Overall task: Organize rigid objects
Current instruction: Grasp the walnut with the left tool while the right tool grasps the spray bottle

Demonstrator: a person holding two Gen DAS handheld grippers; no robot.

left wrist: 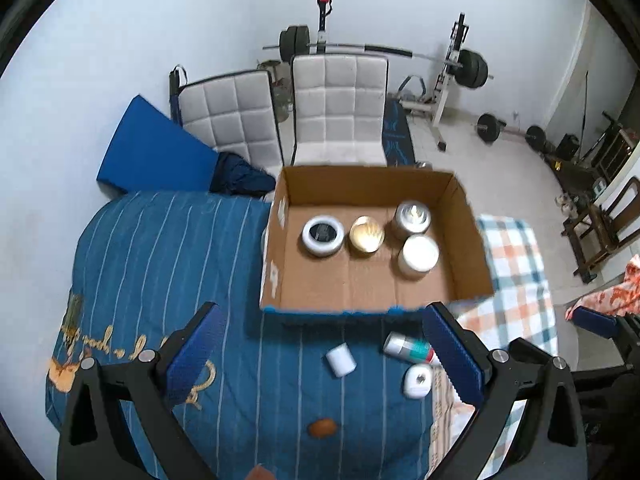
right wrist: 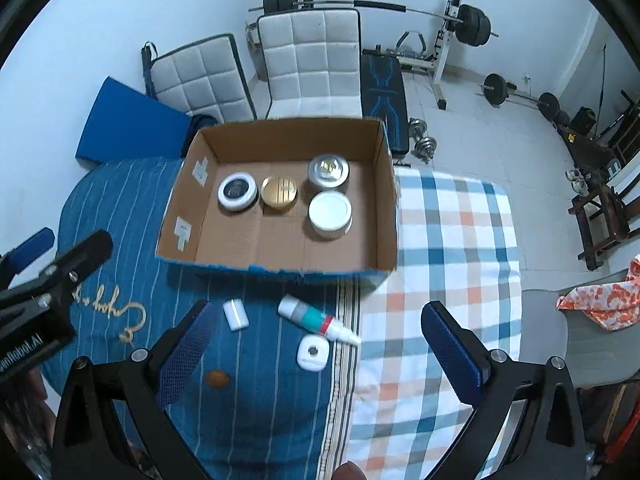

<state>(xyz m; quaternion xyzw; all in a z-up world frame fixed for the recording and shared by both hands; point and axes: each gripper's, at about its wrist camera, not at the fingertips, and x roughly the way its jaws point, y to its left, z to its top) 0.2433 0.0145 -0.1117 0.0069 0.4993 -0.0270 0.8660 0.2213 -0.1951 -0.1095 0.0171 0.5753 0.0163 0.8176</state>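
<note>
Over the striped blanket [right wrist: 120, 208], both hovering wide open and empty: left gripper [left wrist: 324, 356], right gripper [right wrist: 316, 344]. Four jars sitting in cardboard box [right wrist: 384, 184] already.

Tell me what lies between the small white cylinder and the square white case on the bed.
In the right wrist view, only the teal-banded white spray bottle, lying on its side.

white walls, tiled floor [right wrist: 472, 120], two quilted chairs [right wrist: 312, 60], barbell rack [right wrist: 448, 20] behind.
</note>
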